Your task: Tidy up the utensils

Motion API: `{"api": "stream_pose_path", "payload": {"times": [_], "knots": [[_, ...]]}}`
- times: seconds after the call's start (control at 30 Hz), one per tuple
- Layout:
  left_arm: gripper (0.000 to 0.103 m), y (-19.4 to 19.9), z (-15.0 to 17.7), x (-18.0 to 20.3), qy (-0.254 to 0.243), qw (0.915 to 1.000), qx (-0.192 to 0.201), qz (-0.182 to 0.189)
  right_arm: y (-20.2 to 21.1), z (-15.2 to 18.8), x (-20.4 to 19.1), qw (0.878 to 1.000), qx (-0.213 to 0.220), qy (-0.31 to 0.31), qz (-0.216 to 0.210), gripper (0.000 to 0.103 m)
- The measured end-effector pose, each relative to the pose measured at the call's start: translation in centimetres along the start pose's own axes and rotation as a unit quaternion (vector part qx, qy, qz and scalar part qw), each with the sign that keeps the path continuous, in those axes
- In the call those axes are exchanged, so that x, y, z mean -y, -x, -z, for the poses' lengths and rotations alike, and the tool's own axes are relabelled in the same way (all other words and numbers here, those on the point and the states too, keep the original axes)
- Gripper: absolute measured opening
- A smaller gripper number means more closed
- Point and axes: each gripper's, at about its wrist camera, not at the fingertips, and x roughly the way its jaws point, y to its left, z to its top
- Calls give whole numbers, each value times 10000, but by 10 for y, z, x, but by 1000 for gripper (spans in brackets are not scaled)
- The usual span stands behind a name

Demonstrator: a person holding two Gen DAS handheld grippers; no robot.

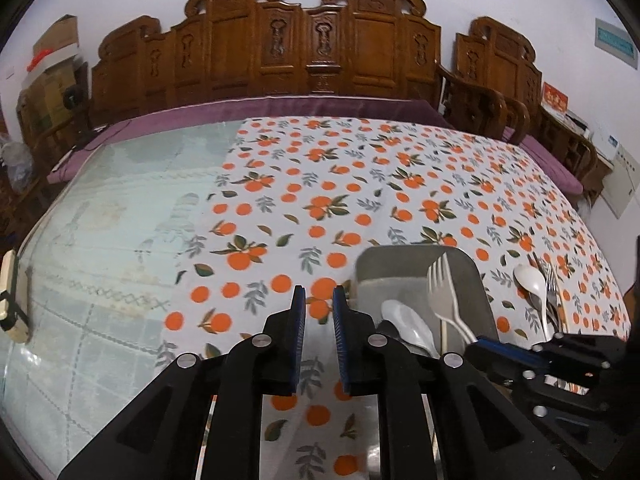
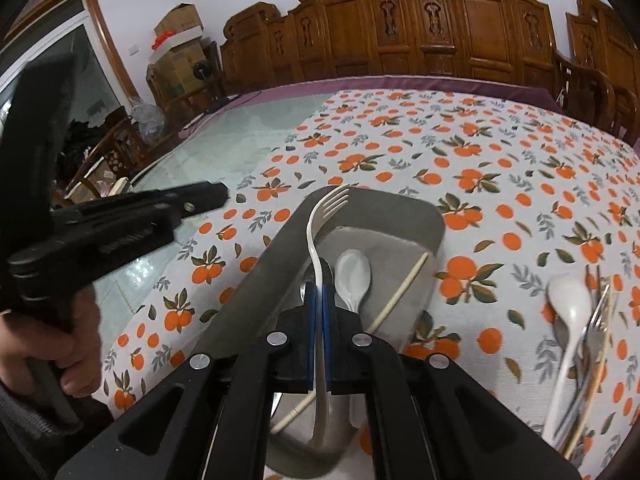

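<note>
A grey tray (image 2: pixel 424 208) sits on the orange-print tablecloth; it also shows in the left wrist view (image 1: pixel 400 256). My right gripper (image 2: pixel 319 292) is shut on a white plastic fork (image 2: pixel 320 216) and holds it over the tray; the fork also shows in the left wrist view (image 1: pixel 442 284). In the tray lie a white spoon (image 2: pixel 354 272) and a chopstick (image 2: pixel 400 292). My left gripper (image 1: pixel 319 300) is open and empty, left of the tray. A pile with a white spoon (image 2: pixel 568 300), metal forks and chopsticks lies right of the tray.
The tablecloth (image 1: pixel 360 184) covers the right part of a glass-topped table (image 1: pixel 120 216). Carved wooden chairs (image 1: pixel 312 40) stand behind it. Cardboard boxes (image 2: pixel 180 48) stack at the far left. A hand (image 2: pixel 48 340) holds the left gripper.
</note>
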Motion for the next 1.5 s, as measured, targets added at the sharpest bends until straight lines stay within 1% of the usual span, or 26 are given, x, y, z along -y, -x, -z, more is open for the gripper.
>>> {"api": "stream_pose_path", "payload": {"times": [0.13,0.2,0.3,0.4,0.6,0.87,0.93,0.97,1.07,1.17,1.27,1.3,1.37,1.5], "knots": [[13,3,-1,-7,82,10000,30,-22,-11,-1,1,10000,-62,-64,37,4],[13,4,-1,-8,95,9999,42,-31,-13,-1,1,10000,-40,-86,-21,6],[13,5,-1,-7,53,10000,42,-33,-13,-1,3,10000,-27,-27,-62,9],[13,7,-2,-4,-6,10000,62,-40,-7,0,8,10000,18,13,-93,9],[13,10,0,9,-125,9999,96,33,23,-1,22,9994,237,241,53,9],[13,11,4,33,-249,9995,80,165,73,5,48,9961,493,593,436,9],[18,11,6,39,-261,9994,83,214,84,8,57,9953,529,595,546,9],[23,11,7,41,-275,9993,87,225,91,10,64,9950,563,569,600,9],[25,11,10,53,-438,9988,94,221,105,15,83,9935,599,534,811,9],[30,11,13,63,-548,9981,101,267,120,29,108,9898,630,501,1174,9],[31,11,15,73,-630,9974,121,323,127,40,130,9876,635,316,1403,9],[38,11,16,76,-653,9972,125,349,128,44,139,9866,648,223,1481,9],[48,13,17,83,-679,9967,150,408,130,52,156,9865,649,-8,1505,9],[49,16,22,97,-803,9953,200,503,121,60,174,9869,507,-210,1514,9]]}}
